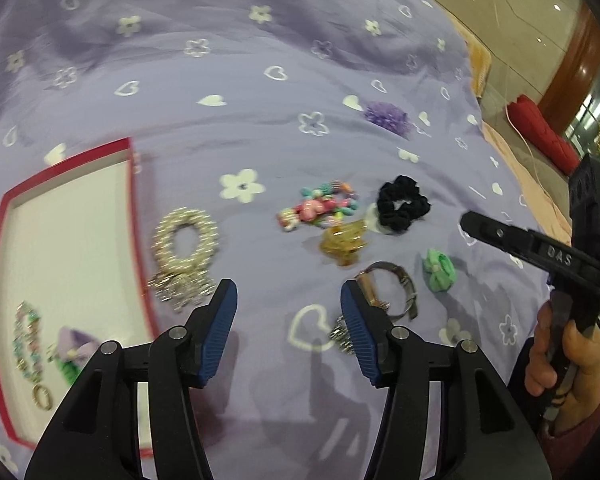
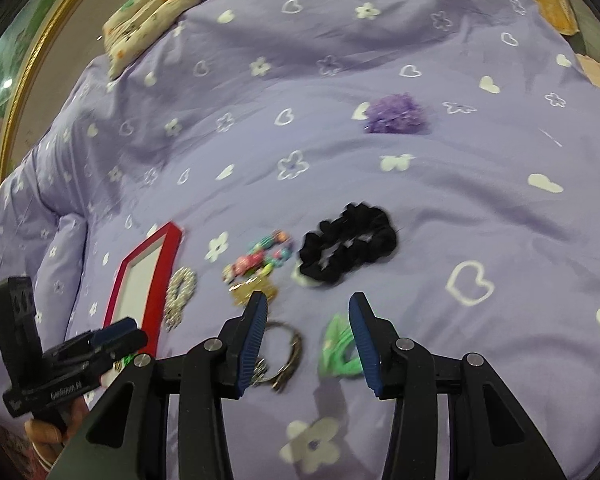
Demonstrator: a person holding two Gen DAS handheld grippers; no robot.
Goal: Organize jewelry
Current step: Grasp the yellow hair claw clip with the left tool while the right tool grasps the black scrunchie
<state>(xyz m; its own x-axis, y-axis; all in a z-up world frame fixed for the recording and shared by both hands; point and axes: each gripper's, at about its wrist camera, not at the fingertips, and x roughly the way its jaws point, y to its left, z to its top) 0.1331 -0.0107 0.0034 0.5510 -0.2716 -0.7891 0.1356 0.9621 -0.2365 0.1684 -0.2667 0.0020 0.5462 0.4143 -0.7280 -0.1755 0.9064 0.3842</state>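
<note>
While both claws are held above the purple bedspread (image 1: 260, 80), nothing is gripped: the left gripper (image 1: 288, 332) is spread wide with only cloth between its blue pads, and the right gripper (image 2: 308, 344) is likewise spread and empty. A red box (image 1: 130, 200) is seen at the left, and a few small pieces are already laid inside it — a beaded strand (image 1: 28, 344) and a ring (image 1: 42, 396) among them. Still out on the bedspread are a pearl bracelet (image 1: 186, 240) just beside the box, a coloured bead bracelet (image 1: 320, 206), a gold clip (image 1: 342, 244), a black scrunchie (image 1: 402, 204), a watch (image 1: 392, 288), a green clip (image 1: 439, 270) and, well apart from the rest, a purple scrunchie (image 1: 386, 116).

In the right wrist view the green clip (image 2: 338, 350) is seen just ahead of the right pad, with the watch (image 2: 284, 354) beside the left pad, so either is judged a likely next pick. Several risks can be named. Soft bedding may be pinched together with a thin piece and dragged up, scattering the neighbours. The gold clip, the bead bracelet and the black scrunchie lie touching or nearly so — two may be caught at once. The watch's band could slip from the pads if it is taken off-centre. With both tools close, a collision is possible too.
</note>
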